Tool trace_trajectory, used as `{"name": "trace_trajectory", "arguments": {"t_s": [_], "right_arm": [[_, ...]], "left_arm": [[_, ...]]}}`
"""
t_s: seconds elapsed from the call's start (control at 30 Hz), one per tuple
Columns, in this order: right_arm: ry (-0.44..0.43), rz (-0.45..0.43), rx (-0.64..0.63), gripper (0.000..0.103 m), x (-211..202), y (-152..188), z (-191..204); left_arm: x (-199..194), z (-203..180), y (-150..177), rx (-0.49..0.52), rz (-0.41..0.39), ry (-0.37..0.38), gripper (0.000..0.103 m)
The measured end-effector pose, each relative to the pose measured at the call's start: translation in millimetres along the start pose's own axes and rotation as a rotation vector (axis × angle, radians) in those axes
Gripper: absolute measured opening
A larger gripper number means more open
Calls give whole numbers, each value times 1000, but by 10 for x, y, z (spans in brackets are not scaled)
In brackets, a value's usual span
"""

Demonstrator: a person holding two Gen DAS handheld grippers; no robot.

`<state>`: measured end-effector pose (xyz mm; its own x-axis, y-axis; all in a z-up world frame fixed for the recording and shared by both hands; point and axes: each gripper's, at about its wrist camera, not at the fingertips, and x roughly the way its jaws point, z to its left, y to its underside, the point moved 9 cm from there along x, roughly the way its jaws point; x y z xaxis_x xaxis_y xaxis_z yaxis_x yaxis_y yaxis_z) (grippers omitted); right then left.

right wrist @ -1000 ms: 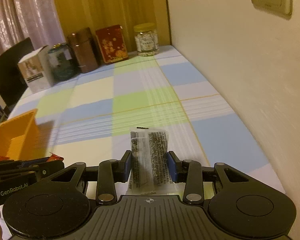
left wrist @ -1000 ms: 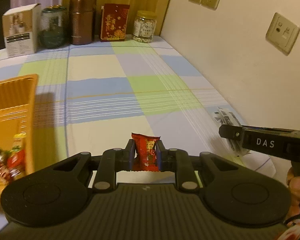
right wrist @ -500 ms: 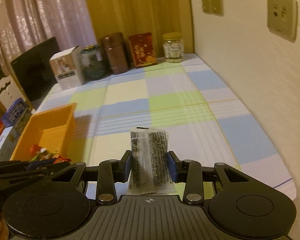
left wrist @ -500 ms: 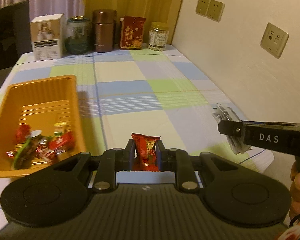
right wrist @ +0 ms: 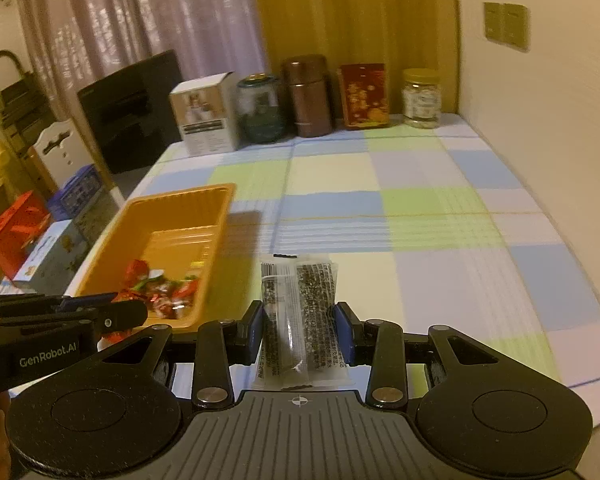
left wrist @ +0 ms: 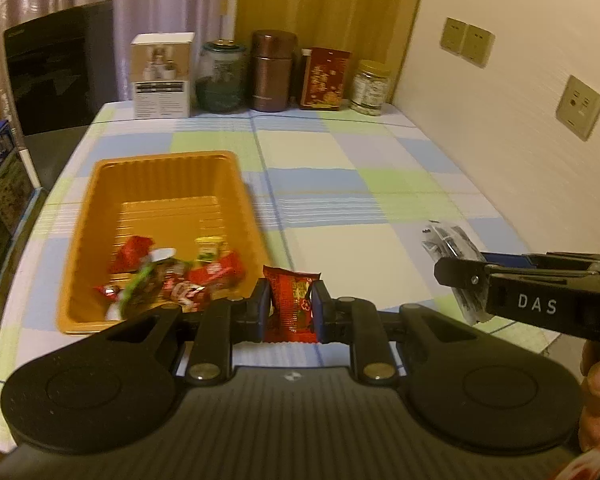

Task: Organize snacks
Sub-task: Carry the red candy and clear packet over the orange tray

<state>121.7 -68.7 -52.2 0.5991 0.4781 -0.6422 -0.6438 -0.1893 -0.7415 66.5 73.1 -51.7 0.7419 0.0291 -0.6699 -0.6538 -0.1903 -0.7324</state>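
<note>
Left gripper clamped on red crinkled snack packet; right gripper clamped on clear plastic dark-seaweed packet. Orange plastic tray with wrapped candies sits forward-left of both, on checked tabletop.

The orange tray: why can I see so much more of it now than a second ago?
Both grippers swung left toward the orange tray, so it came into full view. Nothing was let go: the left gripper still pinches the red snack, the right gripper the dark packet.
</note>
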Motion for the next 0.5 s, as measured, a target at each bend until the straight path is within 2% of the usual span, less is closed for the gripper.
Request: {"name": "trace_trajectory", "arguments": {"t_s": [0.5], "right_arm": [[-74,15,-85,38,209,-40,608]], "left_arm": [[-200,545,-42,-61,-22,-63,19]]}}
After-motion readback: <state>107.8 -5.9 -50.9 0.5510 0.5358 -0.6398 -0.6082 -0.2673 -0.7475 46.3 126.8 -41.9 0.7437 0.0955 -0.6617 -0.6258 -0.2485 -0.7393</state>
